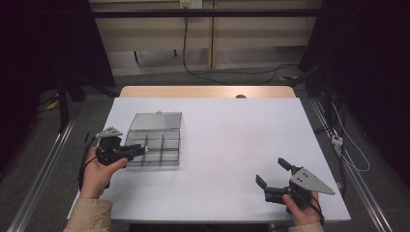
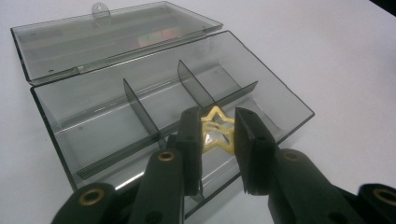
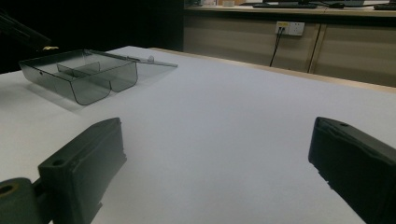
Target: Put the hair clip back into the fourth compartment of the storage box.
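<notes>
A smoky clear plastic box (image 1: 170, 145) with dividers lies open at the table's left, its lid (image 1: 155, 121) folded back flat. My left gripper (image 1: 143, 150) reaches over the box's near left compartment. In the left gripper view, the left gripper (image 2: 217, 115) is shut on a small yellow star (image 2: 215, 132), held just above the box (image 2: 289, 95) and its dividers. The box's compartments look bare. My right gripper (image 1: 270, 170) rests near the front right corner, open with nothing between its jaws. From the right gripper (image 3: 219, 128) the box (image 3: 84, 79) shows far off at the left.
The white table top (image 1: 227, 140) stretches between the two hands. A wooden strip (image 1: 208, 92) runs along its far edge. Beyond it are a cabinet wall with a socket (image 3: 289, 28) and cables on the floor. Metal rails flank both sides.
</notes>
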`<act>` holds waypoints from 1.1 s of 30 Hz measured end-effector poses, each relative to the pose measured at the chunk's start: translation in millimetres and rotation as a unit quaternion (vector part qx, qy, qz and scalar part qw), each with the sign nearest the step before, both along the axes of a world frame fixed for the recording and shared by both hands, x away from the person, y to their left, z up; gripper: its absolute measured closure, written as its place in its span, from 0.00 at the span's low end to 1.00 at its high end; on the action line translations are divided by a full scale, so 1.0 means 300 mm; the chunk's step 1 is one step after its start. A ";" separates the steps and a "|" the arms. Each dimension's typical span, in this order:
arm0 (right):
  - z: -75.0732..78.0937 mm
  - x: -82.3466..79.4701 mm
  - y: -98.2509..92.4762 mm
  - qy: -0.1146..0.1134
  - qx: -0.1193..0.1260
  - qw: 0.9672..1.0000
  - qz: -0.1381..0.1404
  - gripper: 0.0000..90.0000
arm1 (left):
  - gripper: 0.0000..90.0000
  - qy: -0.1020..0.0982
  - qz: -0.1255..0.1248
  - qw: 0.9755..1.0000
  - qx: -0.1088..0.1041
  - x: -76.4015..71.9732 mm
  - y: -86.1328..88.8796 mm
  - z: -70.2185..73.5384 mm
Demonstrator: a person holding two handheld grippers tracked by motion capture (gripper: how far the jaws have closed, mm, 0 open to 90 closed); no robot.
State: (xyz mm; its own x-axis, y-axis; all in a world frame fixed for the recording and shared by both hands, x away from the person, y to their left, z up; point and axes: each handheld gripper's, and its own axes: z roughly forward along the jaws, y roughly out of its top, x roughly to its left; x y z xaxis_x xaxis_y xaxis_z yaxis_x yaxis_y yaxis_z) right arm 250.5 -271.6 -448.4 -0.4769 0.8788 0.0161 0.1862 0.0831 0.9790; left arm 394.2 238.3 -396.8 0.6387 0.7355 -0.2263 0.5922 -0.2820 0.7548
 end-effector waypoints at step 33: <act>0.001 0.000 0.000 -0.001 0.000 1.000 0.001 0.03 | 0.81 0.000 0.026 1.000 0.008 0.013 0.048 -0.026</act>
